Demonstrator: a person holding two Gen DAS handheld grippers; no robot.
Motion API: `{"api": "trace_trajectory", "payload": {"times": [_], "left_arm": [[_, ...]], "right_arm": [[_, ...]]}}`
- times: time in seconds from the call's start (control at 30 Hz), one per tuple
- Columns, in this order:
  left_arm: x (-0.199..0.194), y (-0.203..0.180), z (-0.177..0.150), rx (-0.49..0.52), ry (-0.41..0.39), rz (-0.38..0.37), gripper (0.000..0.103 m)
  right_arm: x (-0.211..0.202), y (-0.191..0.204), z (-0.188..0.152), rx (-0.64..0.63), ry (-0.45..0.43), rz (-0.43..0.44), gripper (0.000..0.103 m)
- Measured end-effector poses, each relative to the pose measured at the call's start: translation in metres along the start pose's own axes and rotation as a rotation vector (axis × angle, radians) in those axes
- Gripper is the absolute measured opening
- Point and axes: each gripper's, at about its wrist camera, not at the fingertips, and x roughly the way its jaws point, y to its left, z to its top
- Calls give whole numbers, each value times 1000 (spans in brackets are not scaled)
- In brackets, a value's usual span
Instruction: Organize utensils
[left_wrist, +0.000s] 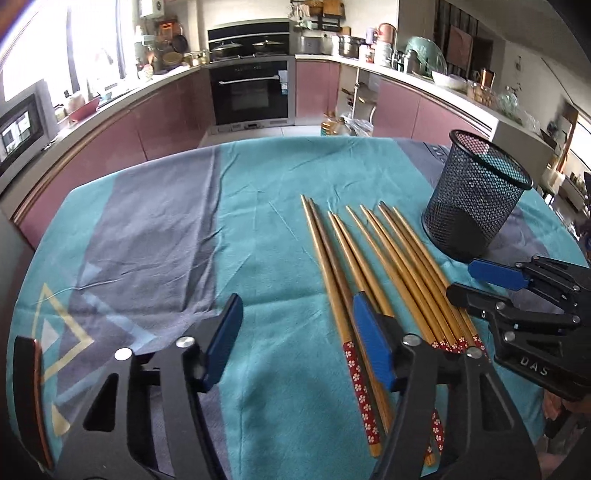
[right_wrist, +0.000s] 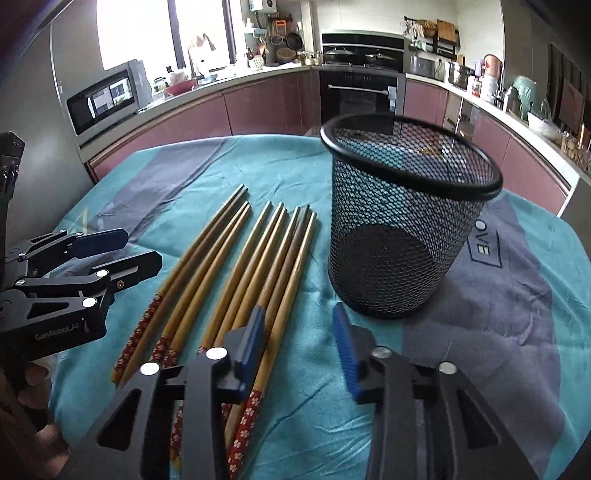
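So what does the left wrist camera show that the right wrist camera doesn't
Only the left wrist view shows the yellow triangle print on the cloth and the open left gripper from behind. Only the right wrist view shows the white lettering beside the mesh cup and the open right gripper from behind. Both show the chopsticks lying loose on the teal tablecloth, the cup upright.

Left wrist view is sitting low over the tablecloth, looking forward between its own fingers toward the oven, chopsticks right of centre. Right wrist view is looking the same way from further right, closer to the mesh cup. Both are sharing chopsticks, cup, tablecloth, oven.
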Motion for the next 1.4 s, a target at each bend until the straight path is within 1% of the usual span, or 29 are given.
{"api": "trace_trajectory", "payload": {"times": [0.1,0.13,0.23,0.37,0.47,0.63,0.73,0.77,0.8,0.87,0.9,0.97,1.07,1.4], "left_arm": [[8,0,3,2,28,-7,55],[11,1,3,3,32,-11,52],[19,1,5,5,54,-23,51],[30,0,8,10,70,-37,46],[35,0,10,21,76,-31,44],[46,-1,20,24,85,-38,40],[52,-3,28,24,90,-40,32],[55,-4,31,23,91,-39,29],[56,-5,32,21,91,-40,27],[56,-7,34,14,90,-47,19],[57,-7,35,8,89,-50,17],[58,-9,35,1,84,-54,11],[56,-8,33,-15,78,-52,8],[41,4,21,-71,57,-83,8]], "right_arm": [[0,-2,2,4,6,-1,29],[1,-4,1,7,8,1,28],[3,-5,3,14,21,13,28],[9,-3,5,3,38,7,27],[12,2,7,-19,41,-10,27],[15,1,11,-8,41,-5,26],[17,-1,13,9,40,1,22],[17,-2,14,12,40,0,19],[17,-2,14,16,39,0,17],[17,-4,14,27,37,6,14],[17,-5,14,33,35,11,10],[17,-6,14,42,33,15,8],[16,-7,14,50,29,18,6],[4,-6,16,29,5,16,6]]}}
